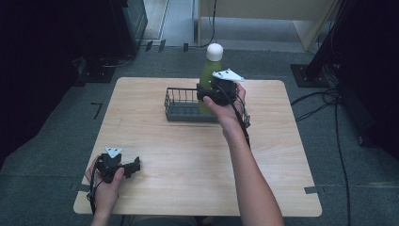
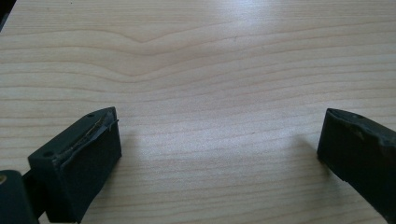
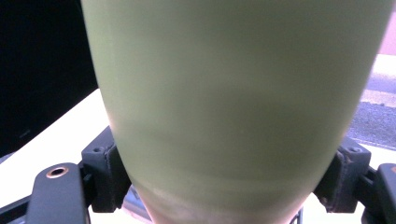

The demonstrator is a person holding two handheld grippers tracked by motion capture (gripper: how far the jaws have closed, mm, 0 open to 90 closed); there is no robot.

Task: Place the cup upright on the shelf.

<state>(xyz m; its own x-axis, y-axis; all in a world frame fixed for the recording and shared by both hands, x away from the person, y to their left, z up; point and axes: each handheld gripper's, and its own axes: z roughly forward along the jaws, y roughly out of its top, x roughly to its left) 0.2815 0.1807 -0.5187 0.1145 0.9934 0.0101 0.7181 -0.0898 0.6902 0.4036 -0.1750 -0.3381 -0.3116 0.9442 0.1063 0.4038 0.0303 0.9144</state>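
One wooden tabletop (image 1: 188, 155) carries the whole scene, pale and light-grained, standing on a grey carpeted floor (image 1: 51, 155) with dark equipment and cables around its edges.

Next in size is the person's right forearm (image 1: 251, 179), which reaches from the near edge across the tabletop toward the far side. Its hand holds the right gripper (image 1: 207, 94), whose grey three-cornered plate shows on top.

That gripper's fingers (image 3: 105, 175) are clenched on a green bottle (image 1: 209, 70) with a white rounded cap (image 1: 214, 52). In the right gripper view the bottle's green body (image 3: 233, 102) stands upright between the two black pads, which press on it from either side low down on its wall. From the high view, the bottle stands at the right end of a dark wire basket (image 1: 181, 106), at the far middle of the tabletop; whether its base sits inside the basket or hangs just above it cannot be told.

Smallest is the left gripper (image 1: 136, 165), held in the person's left hand (image 1: 106, 186) near the front left corner of the tabletop, well apart from the basket. In the left gripper view its fingers (image 2: 84, 163) stand released and wide, with bare wood between them.
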